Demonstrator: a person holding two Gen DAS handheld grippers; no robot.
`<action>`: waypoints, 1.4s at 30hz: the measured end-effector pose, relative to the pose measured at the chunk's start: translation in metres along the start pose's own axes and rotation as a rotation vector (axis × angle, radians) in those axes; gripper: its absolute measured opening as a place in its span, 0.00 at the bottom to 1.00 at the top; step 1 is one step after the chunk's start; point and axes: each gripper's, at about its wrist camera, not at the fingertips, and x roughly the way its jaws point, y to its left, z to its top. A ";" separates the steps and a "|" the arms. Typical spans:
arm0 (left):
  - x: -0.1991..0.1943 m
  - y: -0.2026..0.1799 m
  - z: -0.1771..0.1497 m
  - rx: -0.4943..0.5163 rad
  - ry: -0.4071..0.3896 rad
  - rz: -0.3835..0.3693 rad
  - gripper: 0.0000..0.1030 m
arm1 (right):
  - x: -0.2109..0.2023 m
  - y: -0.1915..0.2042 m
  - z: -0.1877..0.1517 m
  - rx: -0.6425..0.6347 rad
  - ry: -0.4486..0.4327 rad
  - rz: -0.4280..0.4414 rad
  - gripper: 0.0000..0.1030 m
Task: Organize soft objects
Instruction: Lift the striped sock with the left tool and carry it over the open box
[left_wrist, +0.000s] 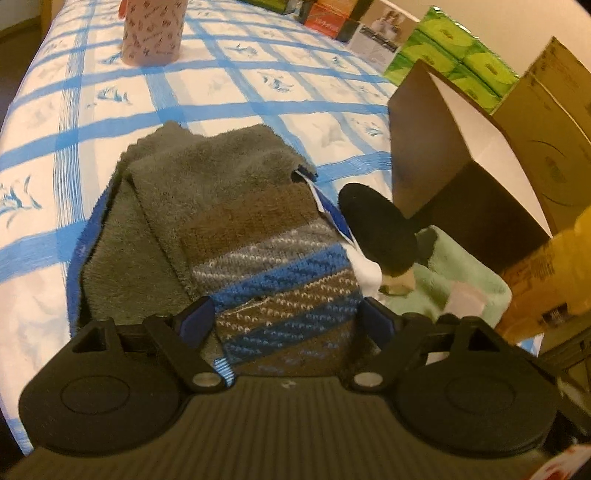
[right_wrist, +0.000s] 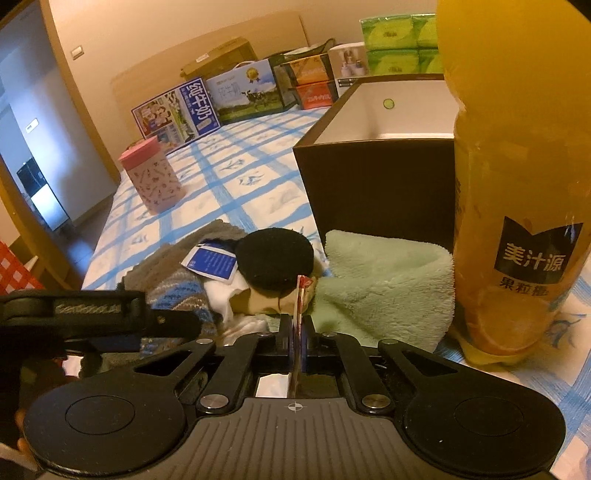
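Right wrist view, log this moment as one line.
right hand-held gripper: shut on red-and-white tag | left hand-held gripper: open, astride striped sock | dark box: open, behind green towel

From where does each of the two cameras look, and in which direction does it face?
Left wrist: sits on the left gripper, looking down over a striped knitted sock between its open fingers, across the blue-checked sheet.
Right wrist: sits on the right gripper, shut on a thin red-and-white tag, facing the dark open box; the left gripper shows.
Shared: black round plush ear, green fluffy cloth, pink patterned canister.
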 end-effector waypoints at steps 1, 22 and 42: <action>0.001 0.000 0.001 -0.011 0.003 0.000 0.82 | 0.000 0.000 0.000 -0.002 0.001 0.001 0.04; -0.017 0.002 -0.004 0.109 -0.004 0.034 0.24 | -0.030 0.001 -0.005 0.024 -0.011 0.008 0.03; -0.098 -0.047 0.010 0.278 -0.104 -0.109 0.24 | -0.116 -0.043 0.001 0.095 -0.070 -0.022 0.04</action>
